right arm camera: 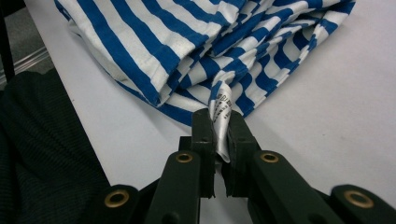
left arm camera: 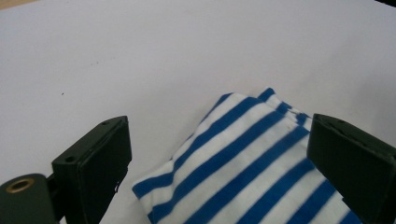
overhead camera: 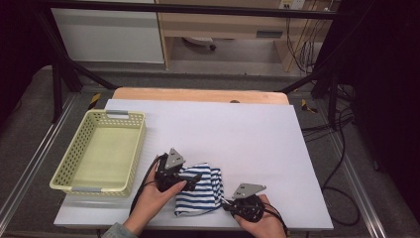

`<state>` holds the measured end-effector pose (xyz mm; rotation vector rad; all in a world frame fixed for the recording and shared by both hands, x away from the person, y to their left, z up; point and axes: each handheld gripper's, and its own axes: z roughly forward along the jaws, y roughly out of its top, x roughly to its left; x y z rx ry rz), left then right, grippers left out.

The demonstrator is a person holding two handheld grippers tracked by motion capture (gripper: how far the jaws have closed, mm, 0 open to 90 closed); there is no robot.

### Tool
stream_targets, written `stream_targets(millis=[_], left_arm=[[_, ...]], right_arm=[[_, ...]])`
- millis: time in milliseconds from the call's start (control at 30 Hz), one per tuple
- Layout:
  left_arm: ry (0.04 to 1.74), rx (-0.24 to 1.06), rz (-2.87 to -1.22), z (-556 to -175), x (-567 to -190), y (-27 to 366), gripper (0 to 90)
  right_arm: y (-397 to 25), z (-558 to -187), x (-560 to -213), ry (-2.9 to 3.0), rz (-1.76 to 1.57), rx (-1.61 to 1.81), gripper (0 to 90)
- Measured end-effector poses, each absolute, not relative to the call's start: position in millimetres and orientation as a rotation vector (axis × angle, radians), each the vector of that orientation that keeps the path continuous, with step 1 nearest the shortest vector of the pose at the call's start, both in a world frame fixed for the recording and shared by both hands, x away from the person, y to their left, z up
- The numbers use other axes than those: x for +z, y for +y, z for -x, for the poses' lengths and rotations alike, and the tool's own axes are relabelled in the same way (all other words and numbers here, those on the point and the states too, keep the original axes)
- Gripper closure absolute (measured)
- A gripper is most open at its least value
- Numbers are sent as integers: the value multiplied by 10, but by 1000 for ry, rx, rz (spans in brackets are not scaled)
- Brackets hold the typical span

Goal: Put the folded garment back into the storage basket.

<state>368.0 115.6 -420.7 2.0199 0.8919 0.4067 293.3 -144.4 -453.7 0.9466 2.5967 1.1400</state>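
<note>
Two grippers work a folded blue-and-white striped garment lying near the table's front edge. Right gripper pinches its white care label; left gripper hovers, jaws wide, astride the fold. Likely next: clamp, then lift toward the basket at left.

Soft overhead light, dim surroundings

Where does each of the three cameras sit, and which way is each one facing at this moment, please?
High view: above the person's side, looking forward and down on the table; both hands enter at the bottom.
Left gripper view: rides the left gripper, looking along its open jaws over the striped cloth.
Right gripper view: rides the right gripper, its jaws shut on the cloth's white label.
Shared: the striped cloth appears in all three.
</note>
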Motion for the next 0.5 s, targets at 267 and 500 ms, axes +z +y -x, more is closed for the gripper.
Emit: stream_targets(millis=[267, 500], left_arm=[[941, 434, -2039, -3857, -4230, 1076, 67], [969, 461, -2036, -3952, -4185, 1078, 67]], right_arm=[[-1439, -2936, -4531, 2606, -932, 1131, 849], [-1439, -2935, -4535, 2605, -931, 1133, 846]])
